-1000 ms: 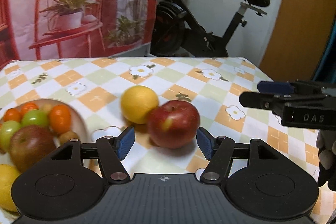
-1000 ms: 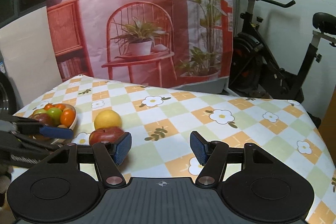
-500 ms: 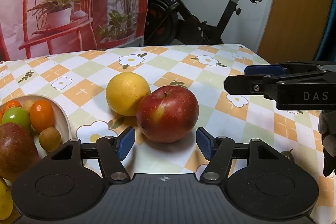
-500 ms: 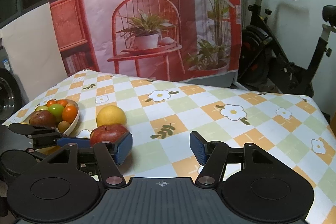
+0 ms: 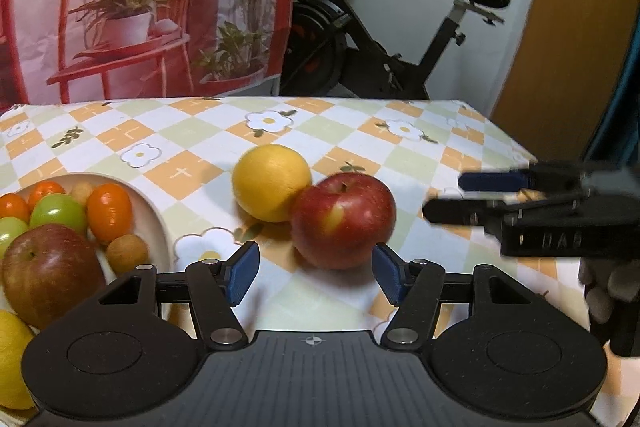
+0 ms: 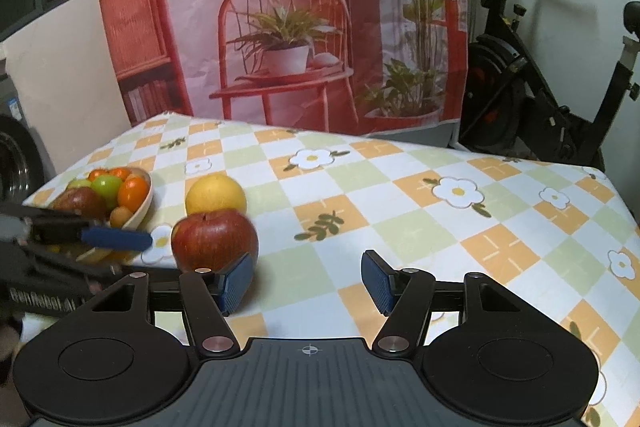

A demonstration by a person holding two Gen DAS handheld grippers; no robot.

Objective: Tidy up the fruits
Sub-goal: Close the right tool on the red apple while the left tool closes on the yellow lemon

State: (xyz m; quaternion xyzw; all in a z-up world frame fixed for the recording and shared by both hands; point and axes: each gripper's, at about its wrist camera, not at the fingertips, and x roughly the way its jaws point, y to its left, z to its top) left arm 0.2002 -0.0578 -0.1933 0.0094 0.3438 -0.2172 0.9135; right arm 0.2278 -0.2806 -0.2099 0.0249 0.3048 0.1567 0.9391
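left wrist view first: at nine o'clock i see the bowl point(image 5: 162, 227) already holding an apple, small green and orange fruit and a little brown one, with a yellow fruit at the frame's lower left edge. toward twelve o'clock, a yellow orange point(image 5: 271, 182) sits on the checked tablecloth point(image 5: 400, 155), touching the red apple point(image 5: 343, 221) just in front of it. i judge the step in hand is picking up that red apple to move it to the bowl. my left gripper point(image 5: 315, 275) stands partly open, blue pads either side of the apple's near face but not pressing it, holding nothing. next i'd need to push forward so the pads straddle the apple's middle, then close without knocking the orange away. at three o'clock my right gripper point(image 5: 444, 197) hovers side-on. in the right wrist view its jaws are half open and empty over bare cloth, with the apple at ten o'clock just beyond its left pad.
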